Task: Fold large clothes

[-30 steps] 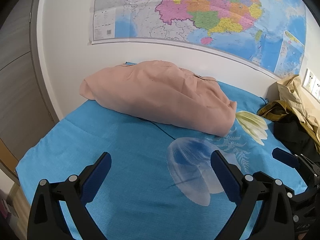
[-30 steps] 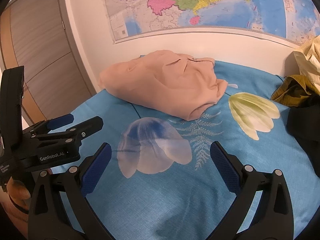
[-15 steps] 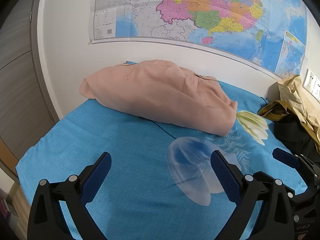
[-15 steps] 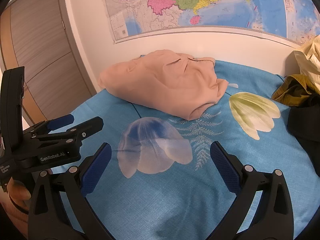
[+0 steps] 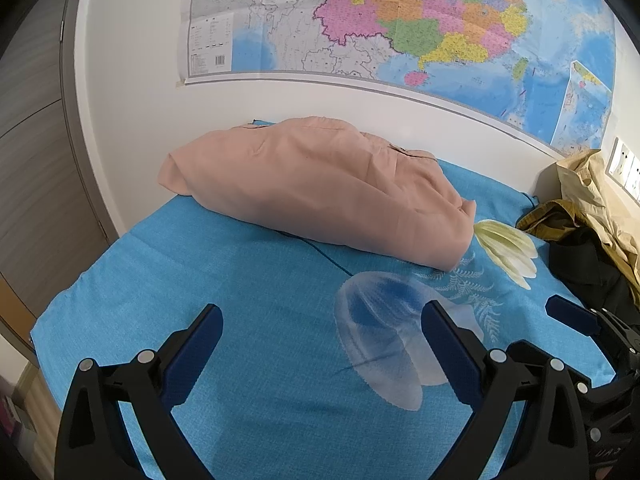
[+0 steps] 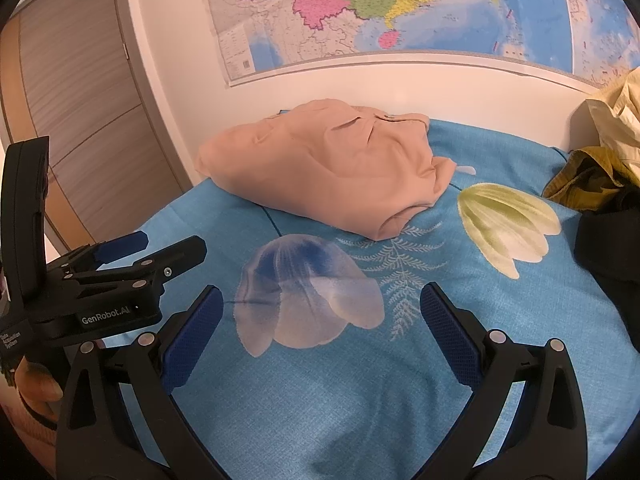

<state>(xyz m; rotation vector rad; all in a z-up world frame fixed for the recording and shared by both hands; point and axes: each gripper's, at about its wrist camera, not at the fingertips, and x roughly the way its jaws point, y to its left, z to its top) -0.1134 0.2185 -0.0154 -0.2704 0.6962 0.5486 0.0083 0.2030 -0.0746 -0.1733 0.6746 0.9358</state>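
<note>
A peach-pink garment (image 5: 320,188) lies folded in a thick bundle at the far side of the blue flowered cloth (image 5: 248,292), close to the wall; it also shows in the right wrist view (image 6: 332,172). My left gripper (image 5: 320,340) is open and empty, well short of the bundle. My right gripper (image 6: 320,320) is open and empty too, above the printed pale flower. The left gripper's body (image 6: 100,280) shows at the left of the right wrist view, and the right gripper's fingertip (image 5: 572,316) at the right of the left wrist view.
A heap of yellow, olive and black clothes (image 5: 588,232) lies at the right, also in the right wrist view (image 6: 600,184). A wall map (image 5: 400,28) hangs behind. A wooden cabinet (image 6: 72,120) stands left. The cloth's left edge (image 5: 60,300) drops off.
Both views have shifted very slightly; the garment and both grippers stay as they were.
</note>
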